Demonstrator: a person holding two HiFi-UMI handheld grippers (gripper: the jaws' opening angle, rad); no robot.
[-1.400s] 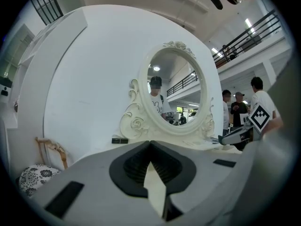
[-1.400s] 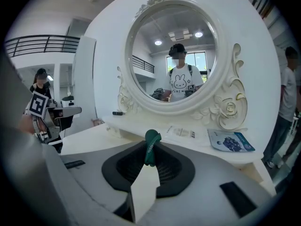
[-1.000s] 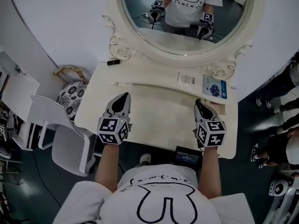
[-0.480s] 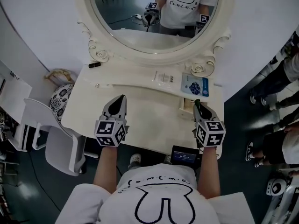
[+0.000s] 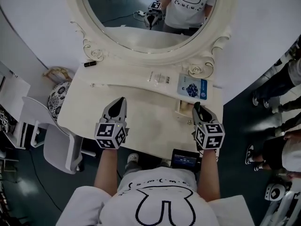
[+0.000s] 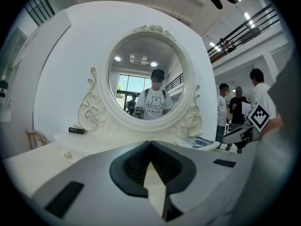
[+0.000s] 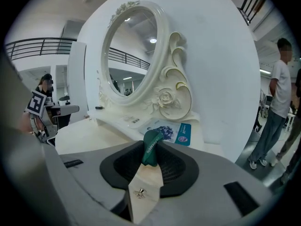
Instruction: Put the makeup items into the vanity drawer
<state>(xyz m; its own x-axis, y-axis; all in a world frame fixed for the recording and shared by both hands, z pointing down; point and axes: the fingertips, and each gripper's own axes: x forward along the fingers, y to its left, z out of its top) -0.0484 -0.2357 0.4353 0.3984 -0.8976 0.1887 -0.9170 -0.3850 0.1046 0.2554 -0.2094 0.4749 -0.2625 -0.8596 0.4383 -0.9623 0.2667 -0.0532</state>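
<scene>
My left gripper hovers over the front left part of the cream vanity table. Its jaws are closed tip to tip with nothing between them. My right gripper is over the table's front right corner. Its jaws have just been opening, yet the dark green plastic makeup tube stands between their tips, poking out ahead. It looks pinched there, though I can't be certain how firmly the pads press.

Just below that tube is the small cream vanity drawer, which seems pulled out from the table's right side. Through the gap between my right jaws I see its cream panel with a tiny metal knob.

Farther back, a raised shelf runs along the table's rear edge. A flat white packet lies near its middle, and a blue and white sachet lies just beside it towards the right end. A short black lipstick tube rests at the left end. Behind them rises the oval mirror in its carved cream frame.
</scene>
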